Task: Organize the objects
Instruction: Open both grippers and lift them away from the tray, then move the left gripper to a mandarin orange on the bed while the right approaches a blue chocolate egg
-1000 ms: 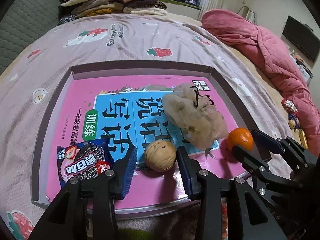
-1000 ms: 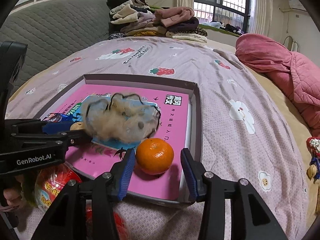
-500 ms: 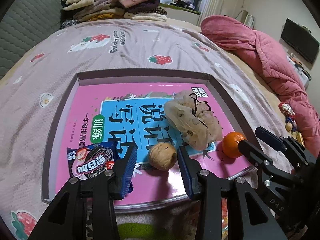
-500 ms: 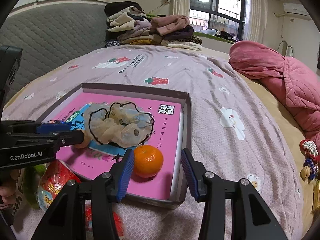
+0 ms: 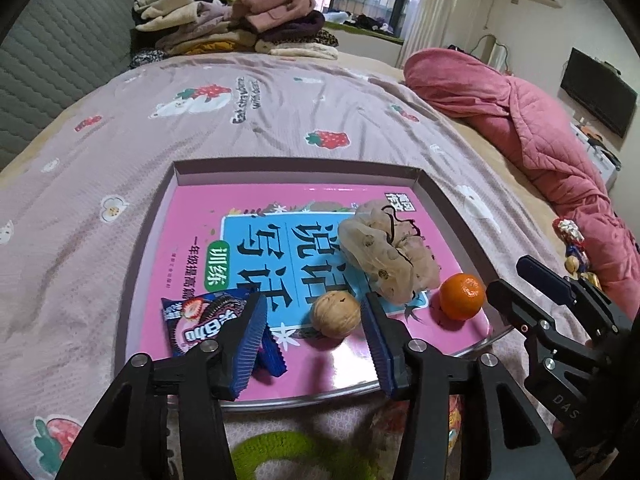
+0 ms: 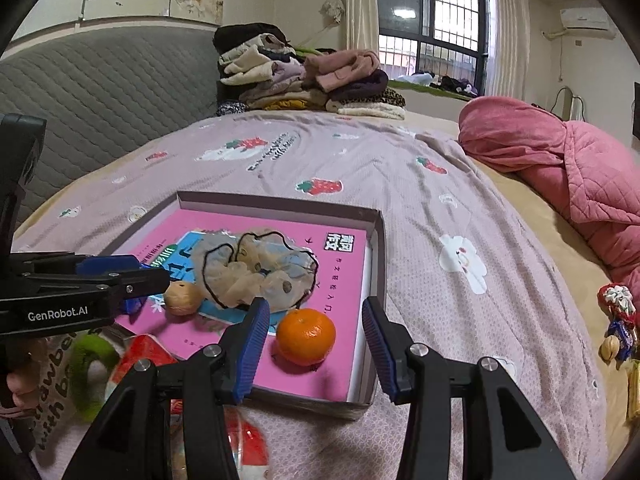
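Where left finger (image 5: pixel 244 344) overlaps, snack packet (image 5: pixel 200 320) (corner) hidden

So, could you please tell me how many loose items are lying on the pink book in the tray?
4: cookie packet near left, walnut beside it, scrunchie behind, orange near right.

Soft daylight from the barred window (image 6: pixel 432 36) behind the bed lights my views evenly, with faint shadows. Fisheye bending curves everything toward black corners; focus stays reasonably sharp.
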Available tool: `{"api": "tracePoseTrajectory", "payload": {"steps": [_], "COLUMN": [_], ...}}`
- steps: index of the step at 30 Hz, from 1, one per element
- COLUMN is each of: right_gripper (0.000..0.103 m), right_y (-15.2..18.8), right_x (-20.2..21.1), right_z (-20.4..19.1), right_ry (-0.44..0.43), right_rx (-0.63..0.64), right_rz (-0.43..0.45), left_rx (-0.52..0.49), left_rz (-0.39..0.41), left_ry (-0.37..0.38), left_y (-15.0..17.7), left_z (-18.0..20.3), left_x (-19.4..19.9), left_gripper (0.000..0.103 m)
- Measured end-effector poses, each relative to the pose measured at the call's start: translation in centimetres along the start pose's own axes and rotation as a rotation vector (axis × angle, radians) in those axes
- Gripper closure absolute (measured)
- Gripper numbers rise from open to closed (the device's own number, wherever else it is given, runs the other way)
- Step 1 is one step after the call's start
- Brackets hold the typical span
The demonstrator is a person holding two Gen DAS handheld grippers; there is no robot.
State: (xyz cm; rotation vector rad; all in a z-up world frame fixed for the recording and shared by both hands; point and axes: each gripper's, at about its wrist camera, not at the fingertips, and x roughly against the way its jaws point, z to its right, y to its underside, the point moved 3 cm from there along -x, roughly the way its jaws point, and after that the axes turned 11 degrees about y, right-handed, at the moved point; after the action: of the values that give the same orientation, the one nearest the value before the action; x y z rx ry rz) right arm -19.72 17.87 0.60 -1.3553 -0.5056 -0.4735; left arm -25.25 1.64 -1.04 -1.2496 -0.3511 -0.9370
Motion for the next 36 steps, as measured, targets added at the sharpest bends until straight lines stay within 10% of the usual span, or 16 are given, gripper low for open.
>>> {"api": "tracePoseTrajectory", "payload": {"steps": [36], "right_gripper": [0.048], "right_y": [-1.2], "right_x": [6.1], "right_z": [0.1], "right_ry": [-0.136], "right_rx": [-0.098], "right_rz": [0.146], "left_rx": [-0.073], "left_rz": [0.164], "left_ry": [-0.014], "left_y": [2.5], "left_z": [-0.5], "left_x": [7.8], "left_gripper": [0.032]}}
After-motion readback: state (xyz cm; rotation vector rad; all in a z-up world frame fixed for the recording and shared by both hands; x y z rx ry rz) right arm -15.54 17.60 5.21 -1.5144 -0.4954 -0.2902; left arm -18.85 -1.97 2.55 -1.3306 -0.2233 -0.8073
